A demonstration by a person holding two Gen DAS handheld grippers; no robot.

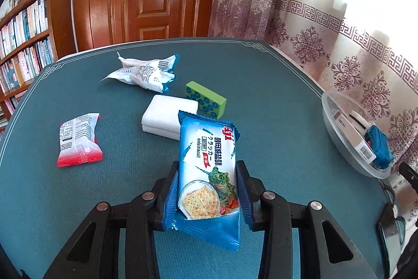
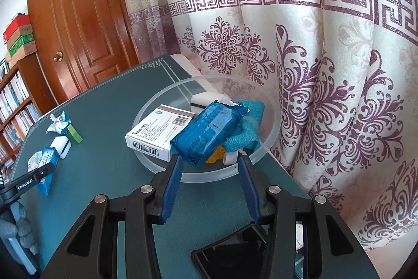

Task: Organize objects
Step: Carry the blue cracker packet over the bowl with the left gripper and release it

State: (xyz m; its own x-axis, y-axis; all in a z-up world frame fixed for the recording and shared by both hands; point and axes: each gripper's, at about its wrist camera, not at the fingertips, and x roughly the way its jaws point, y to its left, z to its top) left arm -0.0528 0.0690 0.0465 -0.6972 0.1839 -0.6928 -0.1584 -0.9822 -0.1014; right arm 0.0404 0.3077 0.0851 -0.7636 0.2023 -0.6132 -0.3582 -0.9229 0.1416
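Teal table [image 1: 261, 85], tilted tongs [image 1: 207, 169] (gripping crackers [image 1: 206, 169])

We saw a blue-and-white soda biscuit packet [image 1: 207, 174] at the lower centre of the left wrist view, tilted up off the green table, its printed face toward us. Above it lay a white foam block [image 1: 167, 119] touching a green dotted block [image 1: 206, 100]. A crumpled white-and-blue wrapper [image 1: 146, 72] lay further up, and a red-and-white packet [image 1: 78, 140] at the left. The clear bowl [image 2: 167, 171] in the right wrist view held a white barcoded box [image 2: 156, 132], a dark blue packet [image 2: 206, 135] and a teal cloth [image 2: 248, 132].
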